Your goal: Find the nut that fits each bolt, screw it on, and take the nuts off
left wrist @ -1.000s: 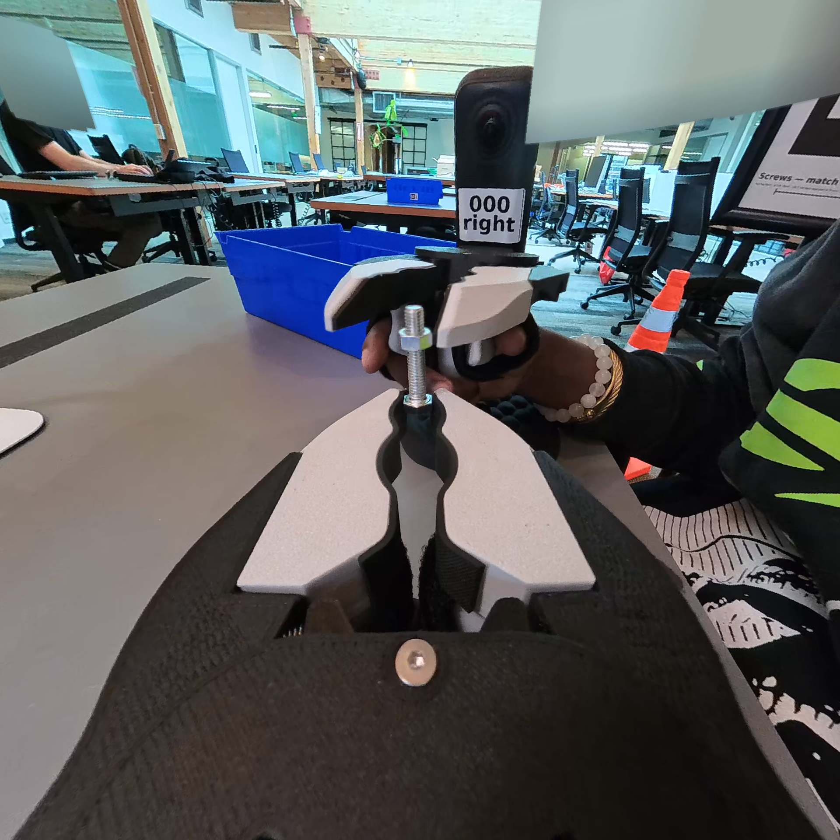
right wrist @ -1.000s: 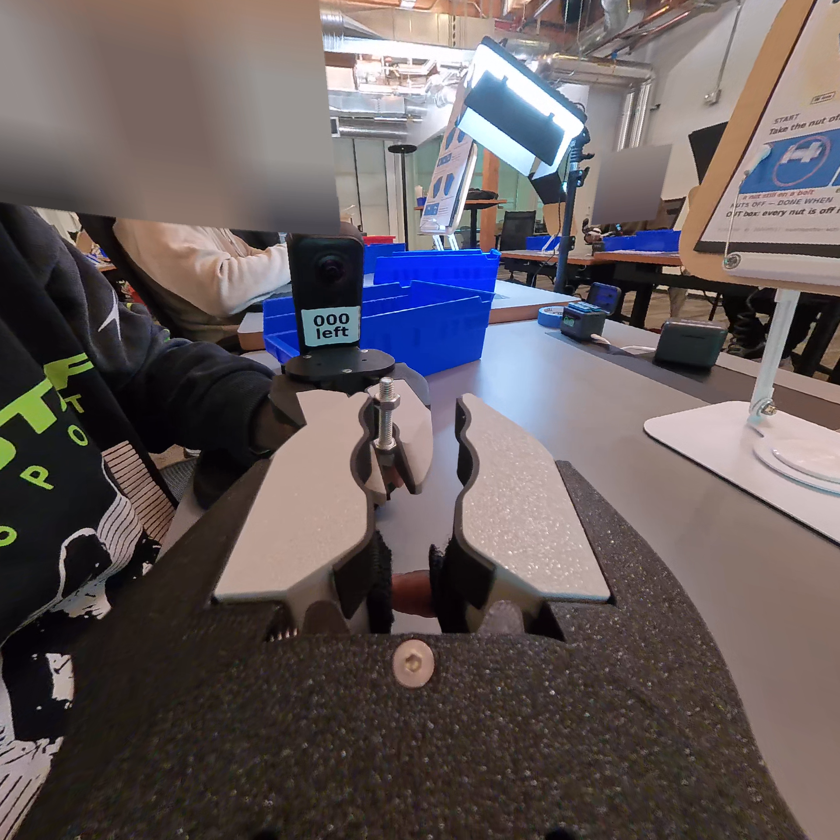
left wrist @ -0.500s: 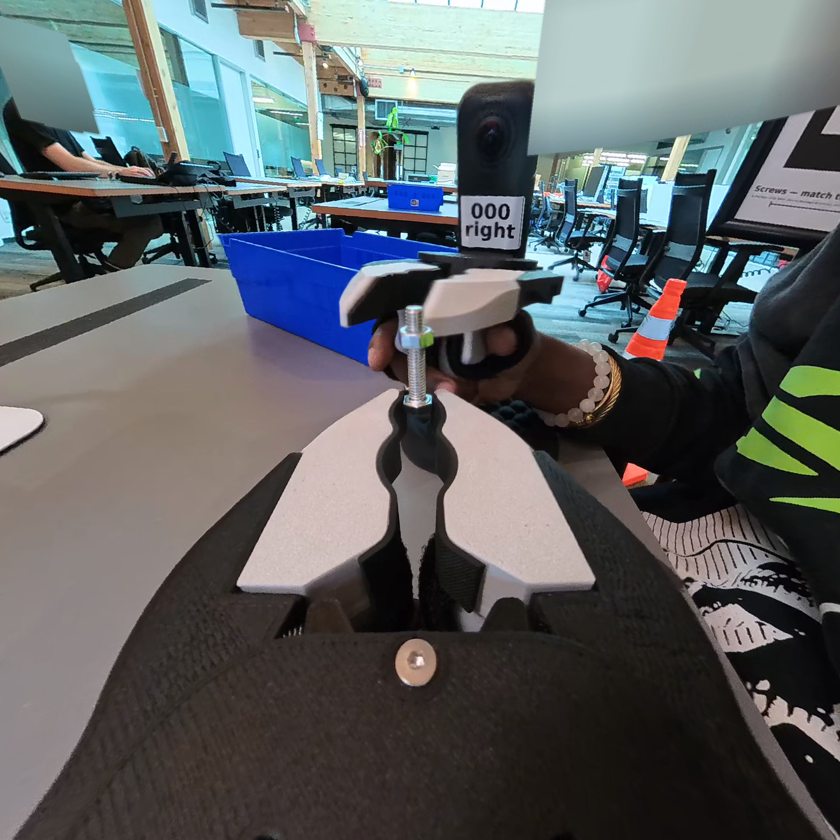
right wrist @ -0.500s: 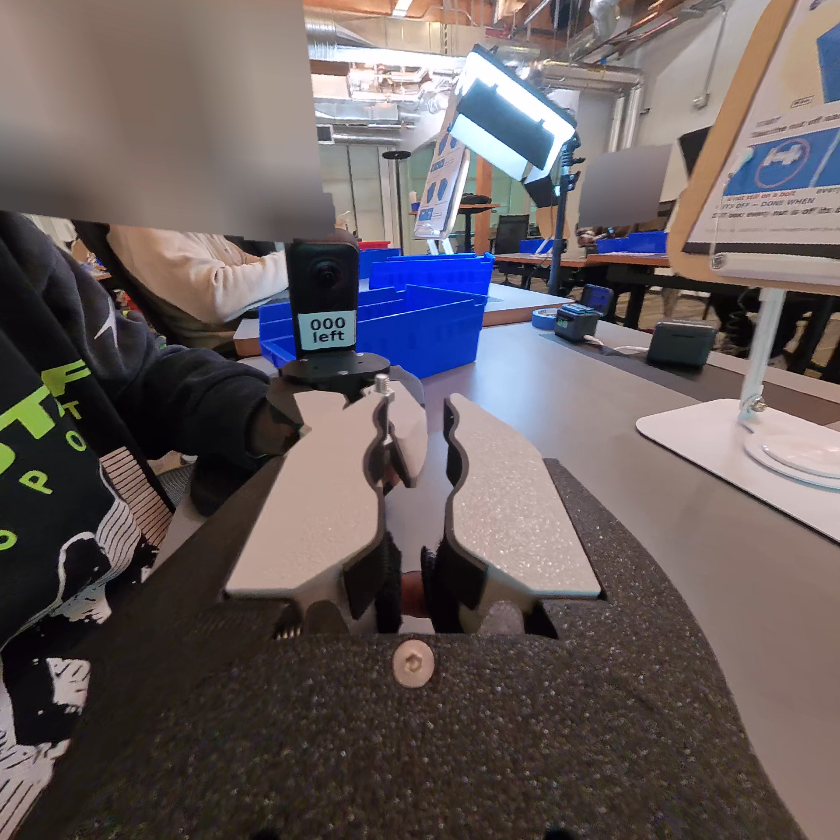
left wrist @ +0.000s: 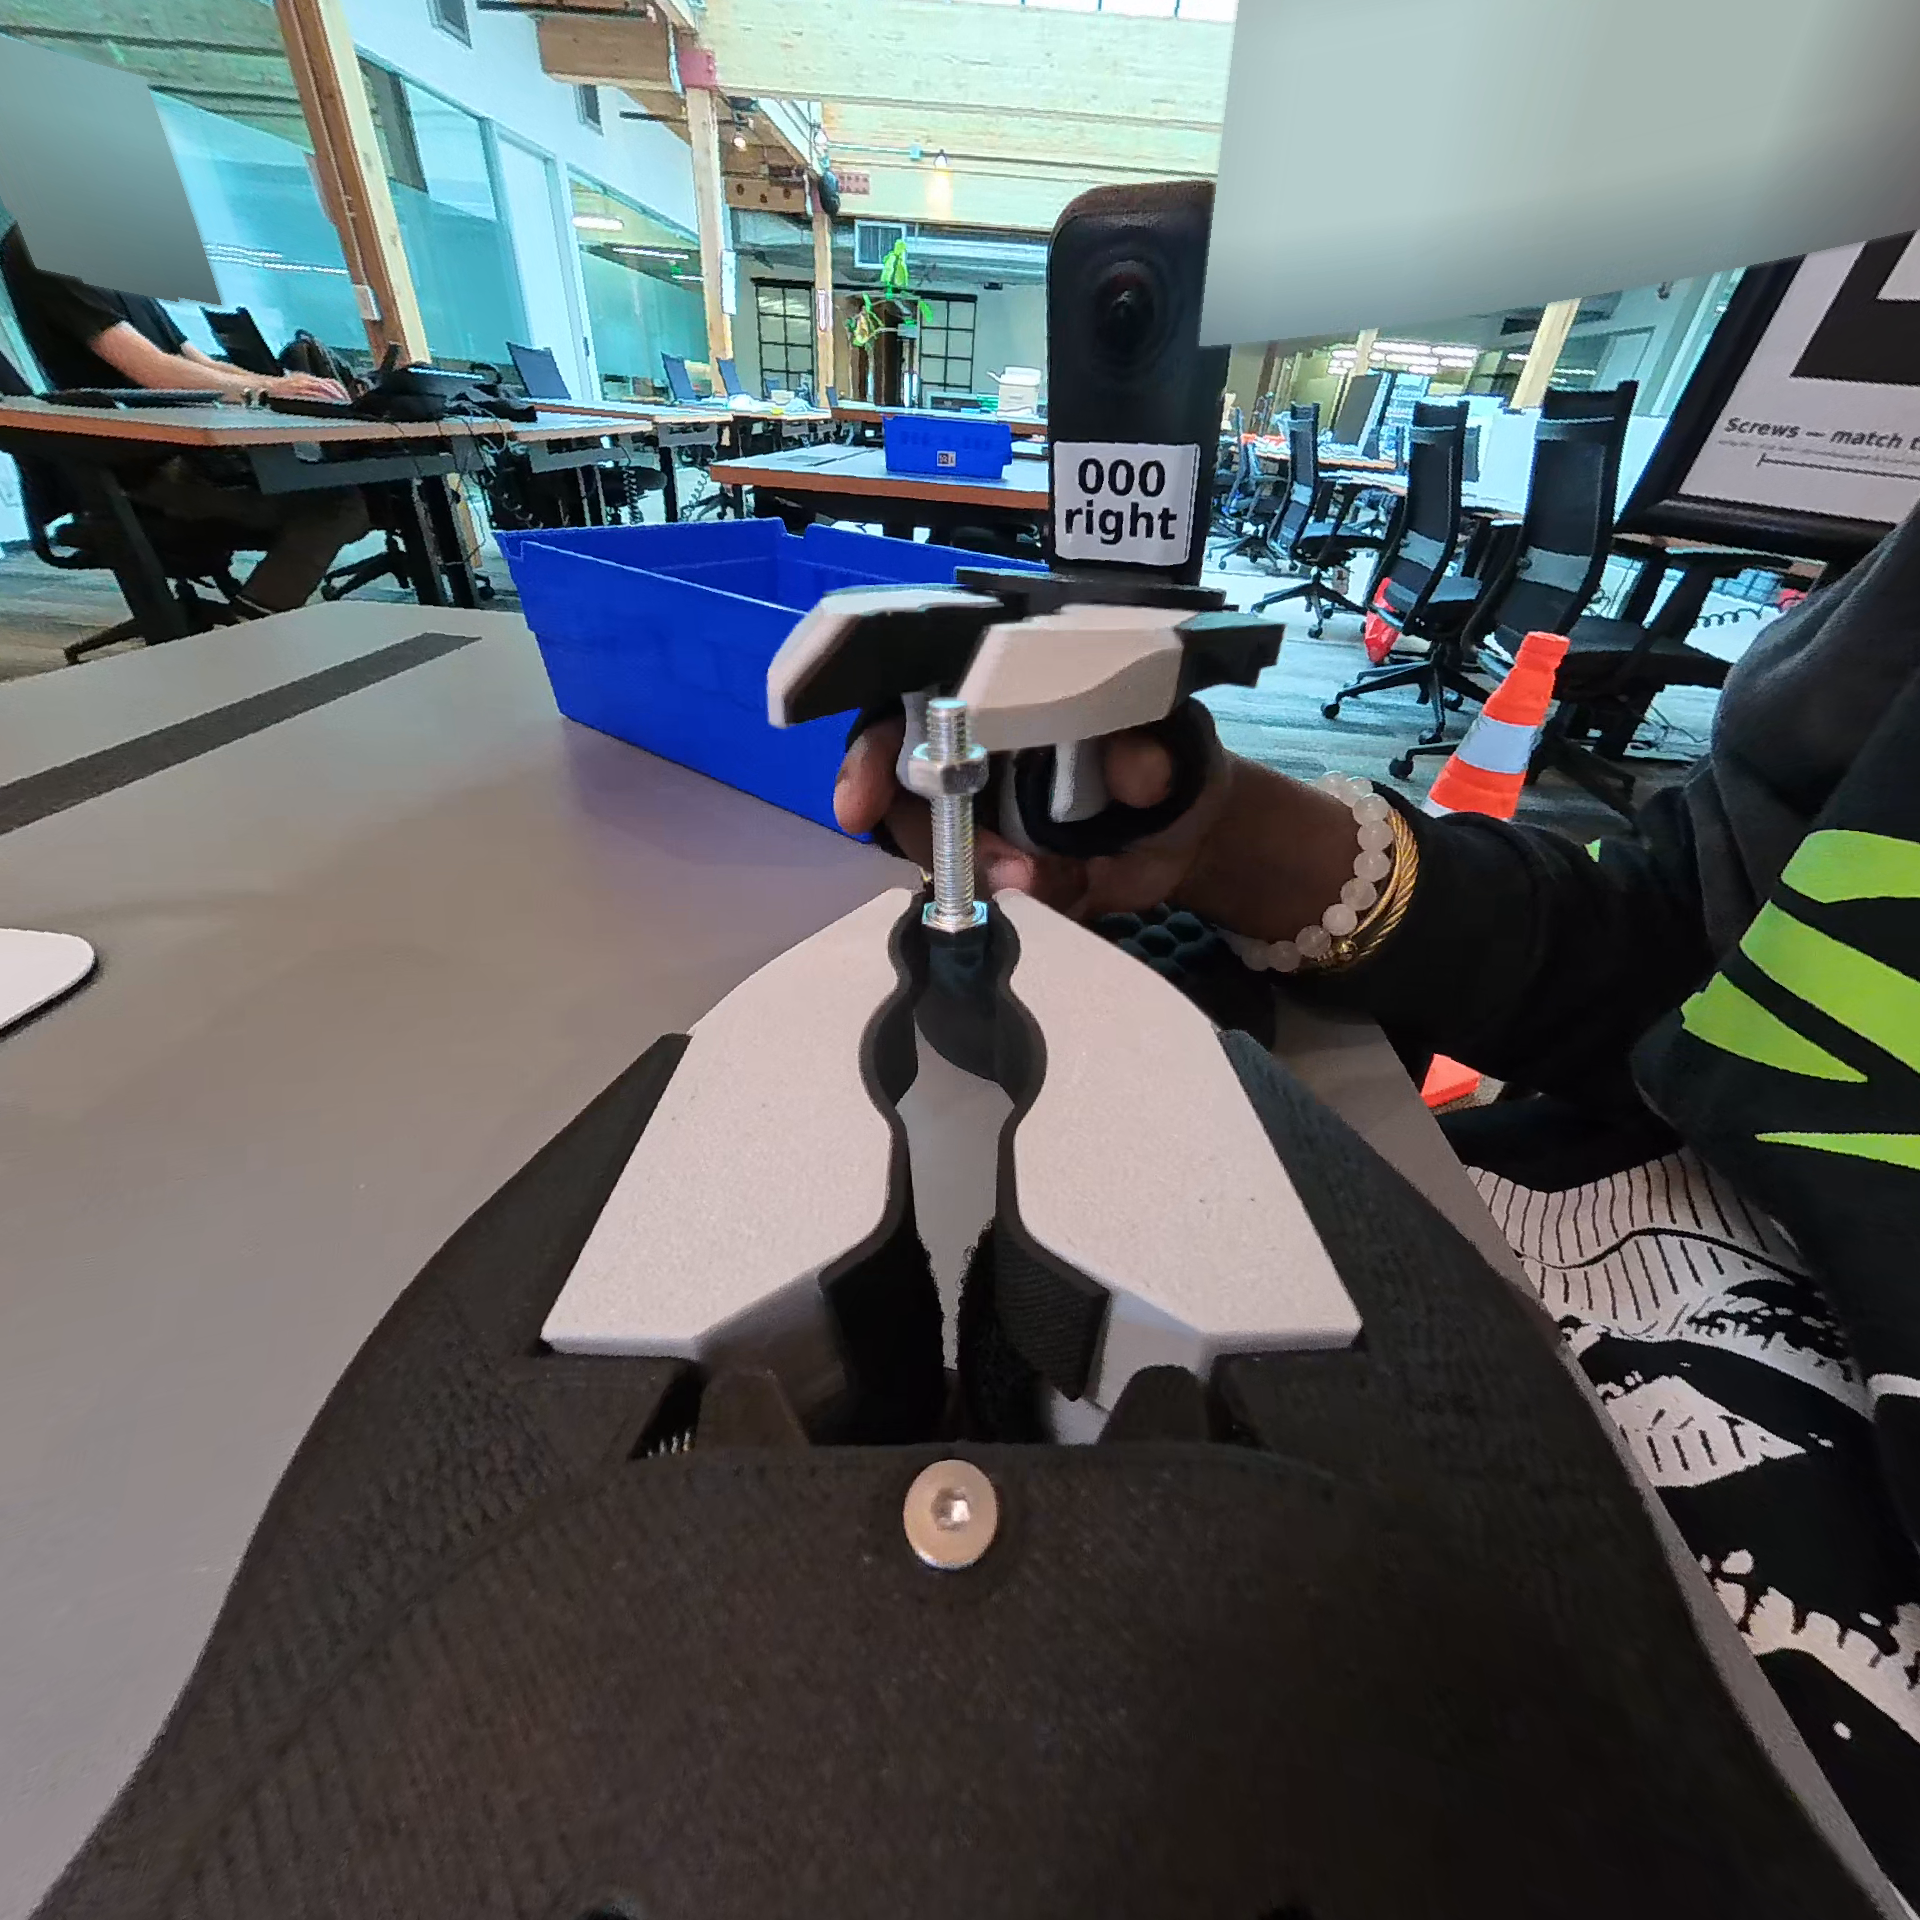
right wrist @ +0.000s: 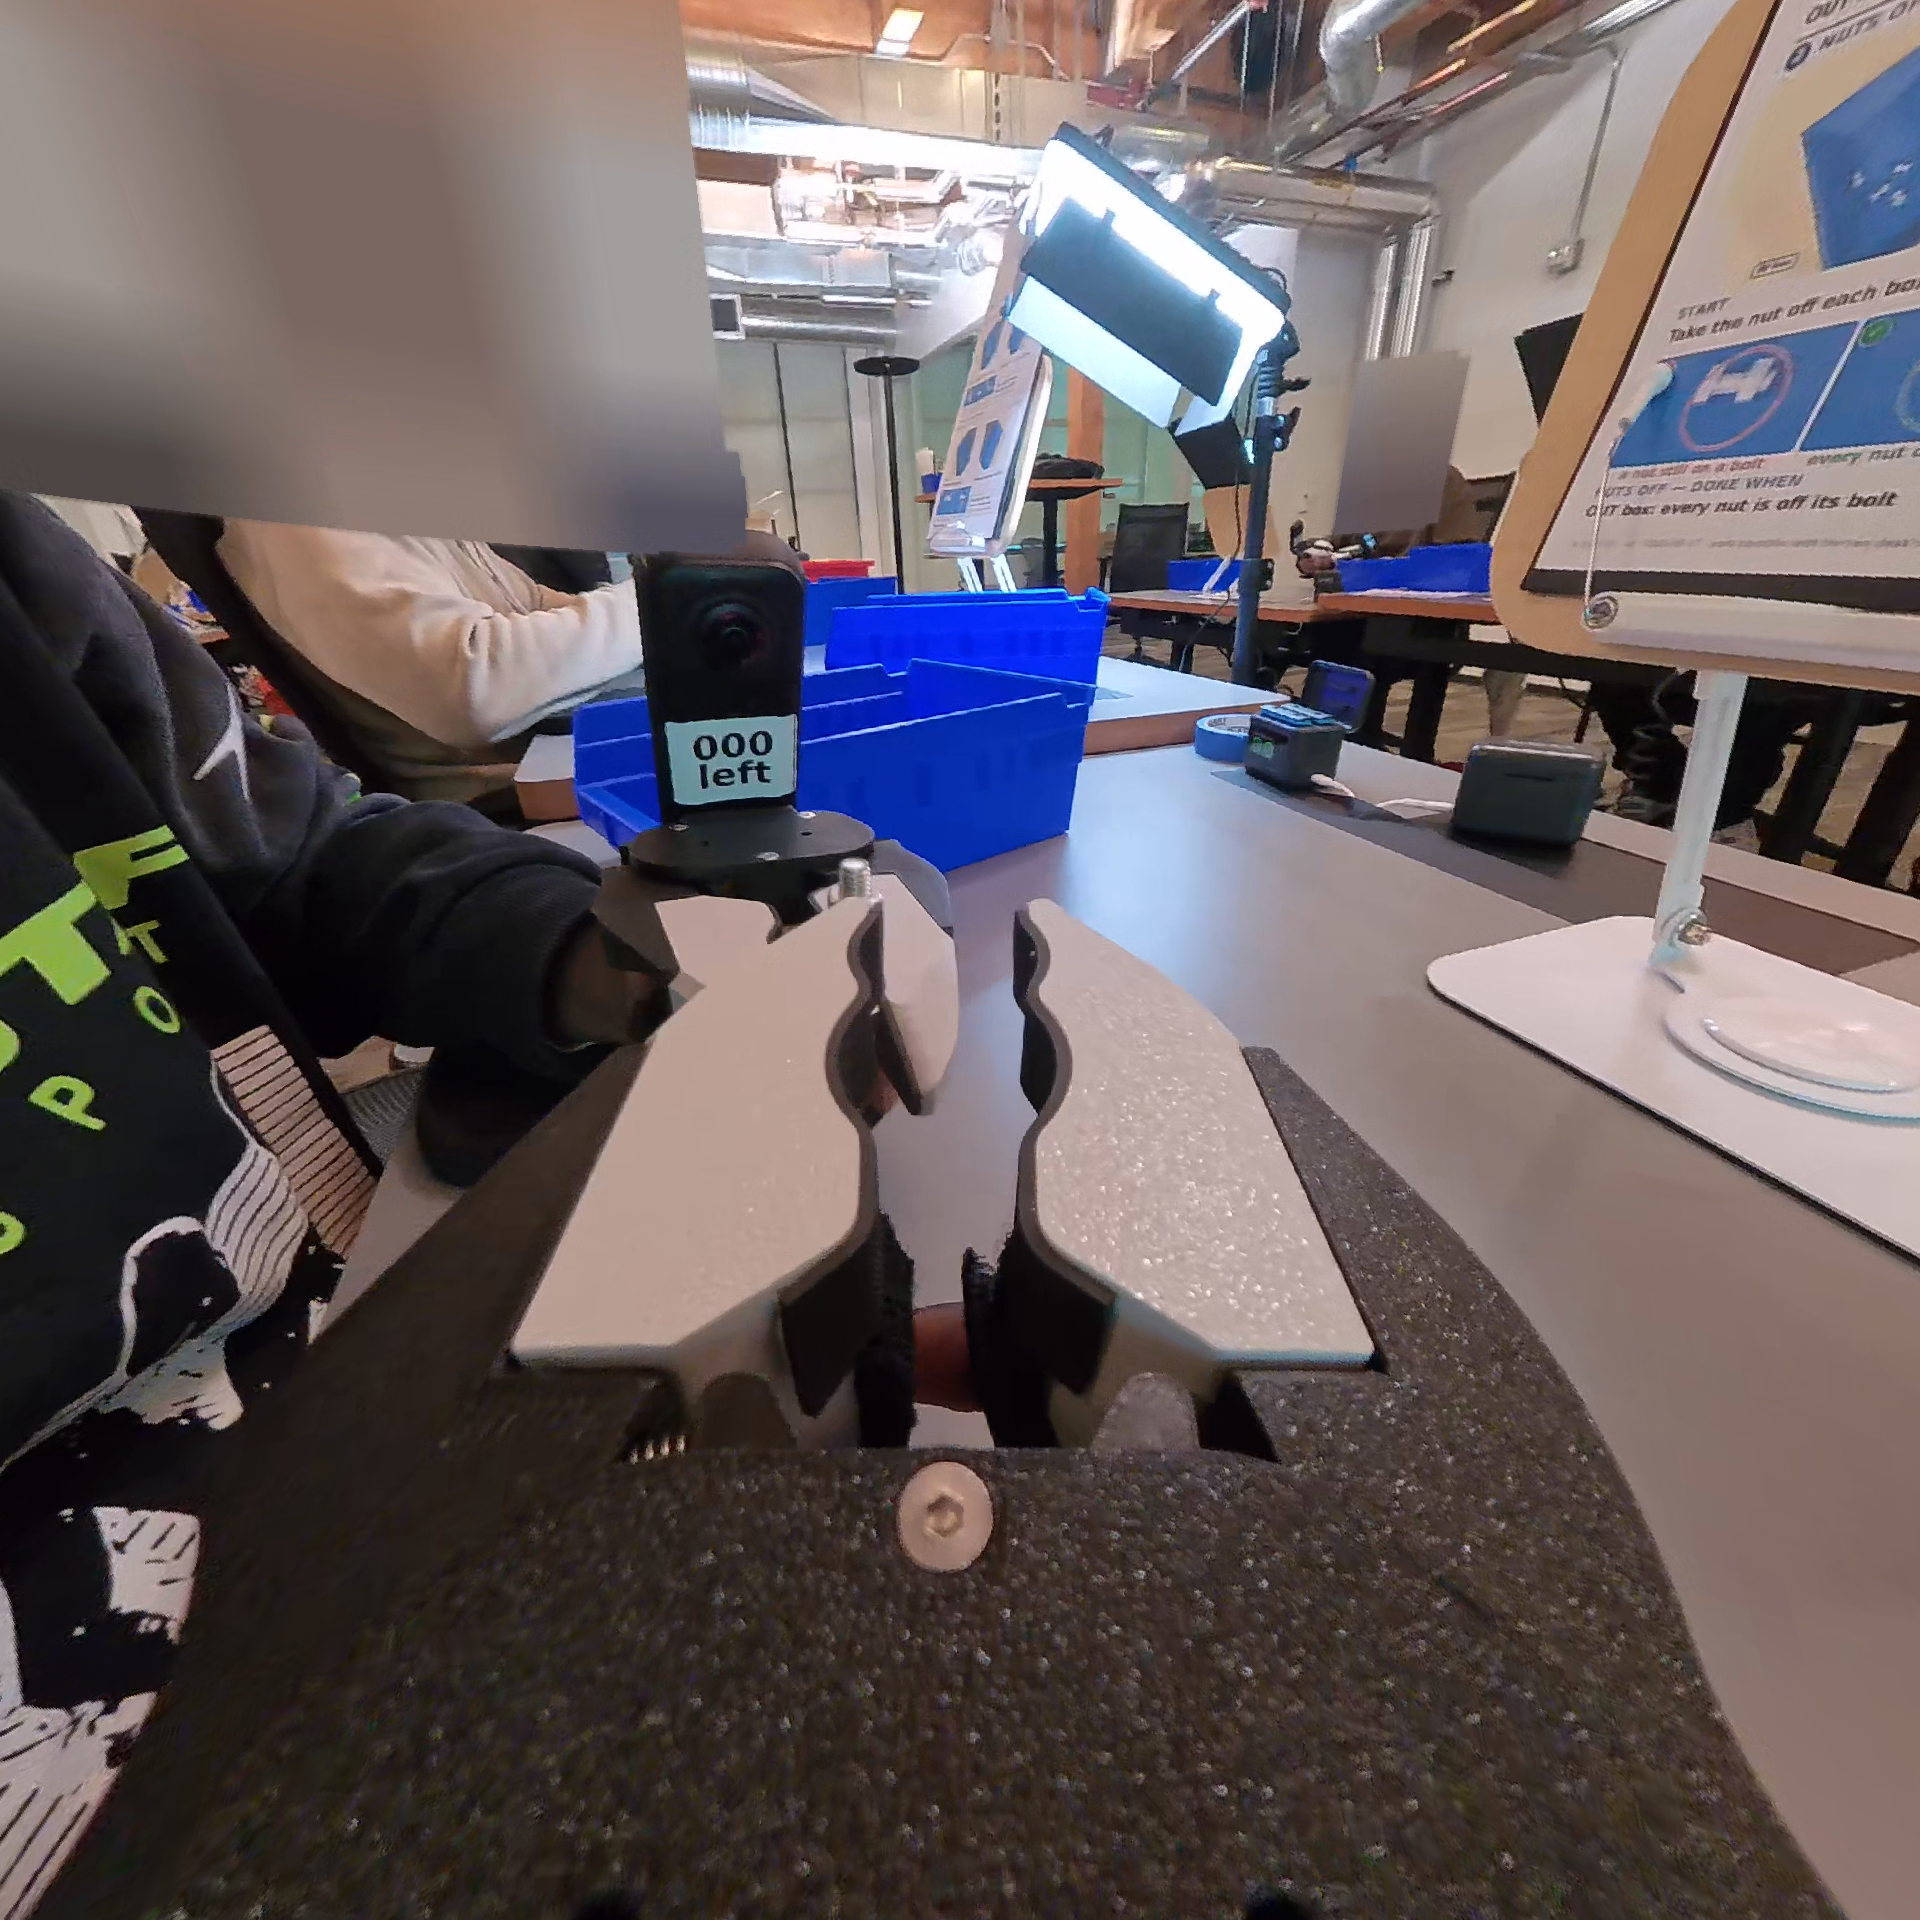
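My left gripper (left wrist: 951,925) is shut on the head end of a silver bolt (left wrist: 951,831) and holds it upright above the grey table (left wrist: 364,935). A silver nut (left wrist: 943,774) sits on the thread near the bolt's top. My right gripper (left wrist: 935,686) faces it, level, with its jaws apart at the bolt's tip, just above the nut. In the right wrist view my right gripper (right wrist: 945,925) is open and empty. Only the bolt's tip (right wrist: 854,873) shows behind its left finger (right wrist: 769,1039). The nut is hidden there.
A blue bin (left wrist: 665,623) stands on the table behind the grippers, and shows in the right wrist view (right wrist: 935,769) too. A white sign stand base (right wrist: 1558,997), small dark cases (right wrist: 1527,790) and a tape roll (right wrist: 1221,732) lie to the right. An orange cone (left wrist: 1496,727) stands on the floor. The tips of both grippers are at nearly the same place.
My right gripper has rolled level and its jaws have narrowed. The bolt, seen between its fingers before, is now mostly hidden behind its left finger. The left gripper holds still.
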The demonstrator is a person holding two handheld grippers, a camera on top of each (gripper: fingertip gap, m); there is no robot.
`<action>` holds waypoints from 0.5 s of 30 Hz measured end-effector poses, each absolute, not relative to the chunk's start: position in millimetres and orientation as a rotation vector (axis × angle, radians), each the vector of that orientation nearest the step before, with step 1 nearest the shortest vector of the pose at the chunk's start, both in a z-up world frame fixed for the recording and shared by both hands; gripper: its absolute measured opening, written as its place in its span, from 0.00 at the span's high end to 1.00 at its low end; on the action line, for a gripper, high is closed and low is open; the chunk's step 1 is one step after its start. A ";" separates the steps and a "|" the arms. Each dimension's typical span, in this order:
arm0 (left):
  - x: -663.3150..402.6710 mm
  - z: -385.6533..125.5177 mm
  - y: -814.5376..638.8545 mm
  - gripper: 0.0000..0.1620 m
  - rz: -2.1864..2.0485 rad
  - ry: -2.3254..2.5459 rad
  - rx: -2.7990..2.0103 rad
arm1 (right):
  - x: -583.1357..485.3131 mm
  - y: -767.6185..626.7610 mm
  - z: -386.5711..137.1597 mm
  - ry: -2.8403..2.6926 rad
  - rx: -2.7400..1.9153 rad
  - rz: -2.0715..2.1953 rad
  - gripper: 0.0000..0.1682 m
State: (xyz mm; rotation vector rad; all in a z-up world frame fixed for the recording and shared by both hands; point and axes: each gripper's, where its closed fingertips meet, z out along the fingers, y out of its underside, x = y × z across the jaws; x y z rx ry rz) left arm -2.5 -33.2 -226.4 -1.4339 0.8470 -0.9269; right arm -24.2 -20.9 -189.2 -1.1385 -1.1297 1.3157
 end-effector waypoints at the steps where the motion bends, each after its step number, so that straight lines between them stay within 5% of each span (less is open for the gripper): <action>1: -2.2 -226.9 -33.4 0.94 -0.927 0.850 -1.435 | -24.7 -23.1 -188.5 -1.134 -1.129 1.328 0.85; 5: -1.6 -227.7 -33.8 0.94 -0.921 0.858 -1.436 | -29.3 -28.2 -190.8 -1.166 -1.127 1.333 0.78; 11: -2.3 -226.8 -33.3 0.94 -0.925 0.849 -1.434 | -22.9 -19.2 -188.1 -1.119 -1.136 1.308 0.87; 15: -2.1 -227.5 -33.2 0.94 -0.925 0.852 -1.438 | -26.0 -25.7 -188.3 -1.144 -1.123 1.335 0.81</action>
